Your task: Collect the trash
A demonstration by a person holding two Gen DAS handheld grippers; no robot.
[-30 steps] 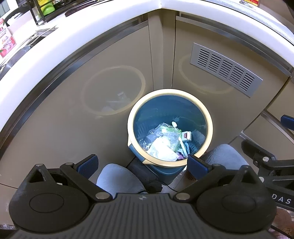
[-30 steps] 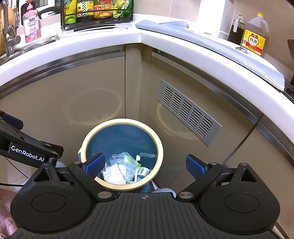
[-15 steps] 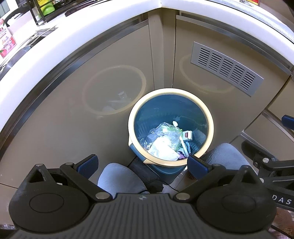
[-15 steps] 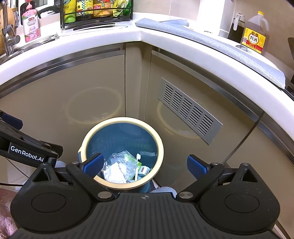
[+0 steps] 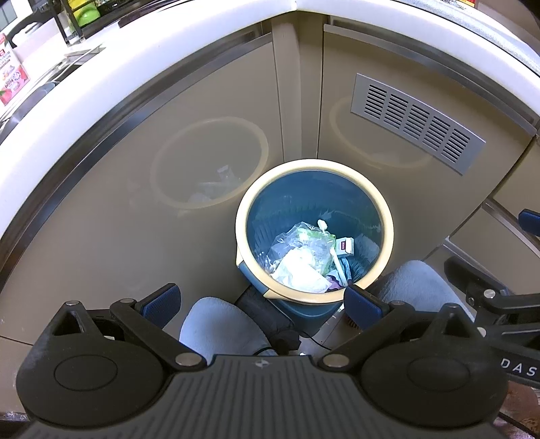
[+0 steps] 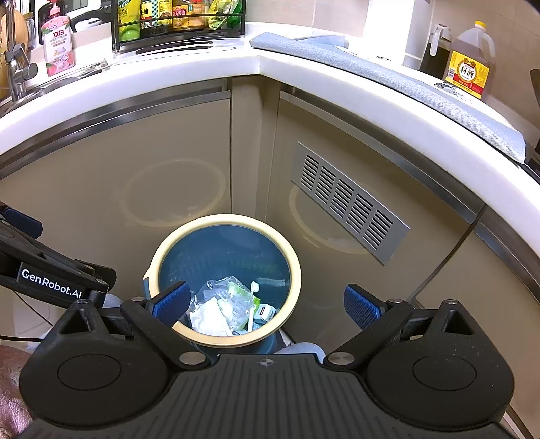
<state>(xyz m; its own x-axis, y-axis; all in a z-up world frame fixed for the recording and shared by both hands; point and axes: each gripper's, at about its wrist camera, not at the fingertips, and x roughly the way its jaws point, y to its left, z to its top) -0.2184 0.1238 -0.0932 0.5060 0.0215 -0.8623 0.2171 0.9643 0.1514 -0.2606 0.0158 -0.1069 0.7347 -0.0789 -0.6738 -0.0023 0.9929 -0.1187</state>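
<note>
Blue bin (image 5: 378, 216) with a cream rim stands in the cabinet corner, holding a plastic bag (image 5: 303, 243), crumpled paper (image 5: 297, 270) and a small carton (image 5: 346, 246); the left gripper (image 5: 261, 300) hangs above, fingers wide apart, empty. From the right wrist, the right gripper (image 6: 266, 304) likewise gapes empty over the bin (image 6: 293, 266).

Floor: I see only a small pale patch (image 5: 332, 332) beside the bin's foot; the rest is hidden.
On the floor: a blue trash bin (image 5: 388, 224) with a cream rim stands in the cabinet corner; two grey slippers (image 5: 219, 324) sit just in front of it.
Countertop: a white counter (image 6: 256, 66) wraps the corner above.
On the counter: I make out a grey mat (image 6: 388, 76), a yellow-labelled jug (image 6: 470, 60), a pink soap bottle (image 6: 57, 44) and a black rack of bottles (image 6: 179, 20).
</note>
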